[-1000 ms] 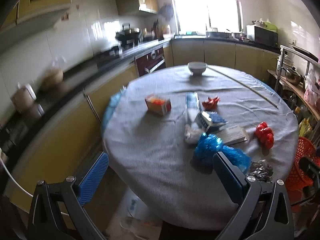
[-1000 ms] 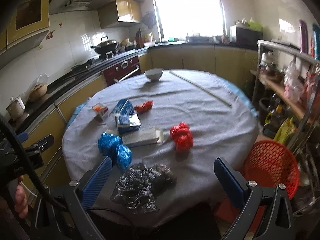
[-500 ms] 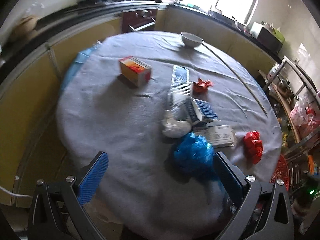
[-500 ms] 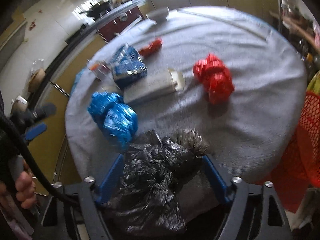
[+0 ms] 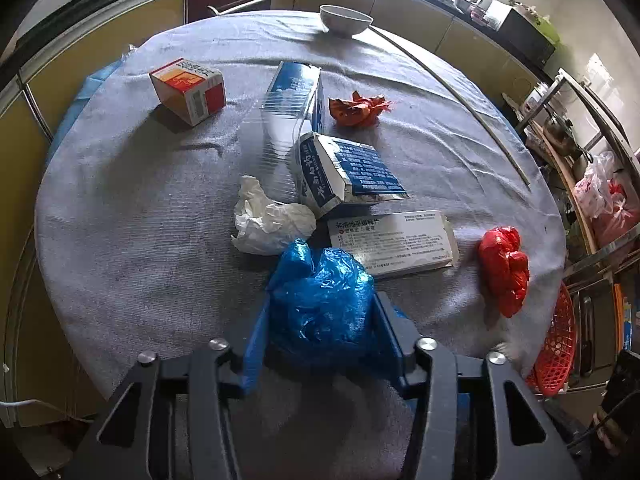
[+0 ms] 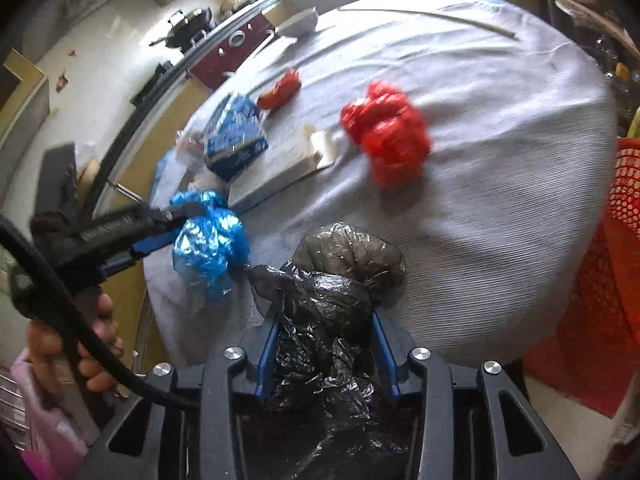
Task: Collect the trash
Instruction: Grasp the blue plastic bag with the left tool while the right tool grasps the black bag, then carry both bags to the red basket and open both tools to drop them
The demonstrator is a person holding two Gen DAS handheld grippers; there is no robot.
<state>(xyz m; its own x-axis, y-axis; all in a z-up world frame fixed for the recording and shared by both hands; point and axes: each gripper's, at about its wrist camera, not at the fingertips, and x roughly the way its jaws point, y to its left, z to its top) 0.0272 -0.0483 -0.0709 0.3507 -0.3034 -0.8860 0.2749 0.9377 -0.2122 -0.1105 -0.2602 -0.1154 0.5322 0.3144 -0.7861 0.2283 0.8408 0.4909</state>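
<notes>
Trash lay on the round table (image 5: 132,216): left gripper (image 5: 320,316) was closing on a blue bag (image 5: 324,304), right gripper (image 6: 326,332) closing on a black bag (image 6: 332,288).

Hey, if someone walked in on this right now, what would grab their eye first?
Two crumpled bags caught at once at the table's near edge: the blue plastic bag between the closing left gripper fingers, and the black plastic bag between the closing right gripper fingers. Next, the bright red bag lying alone on the grey tablecloth, and the red basket just off the table's right edge.
</notes>
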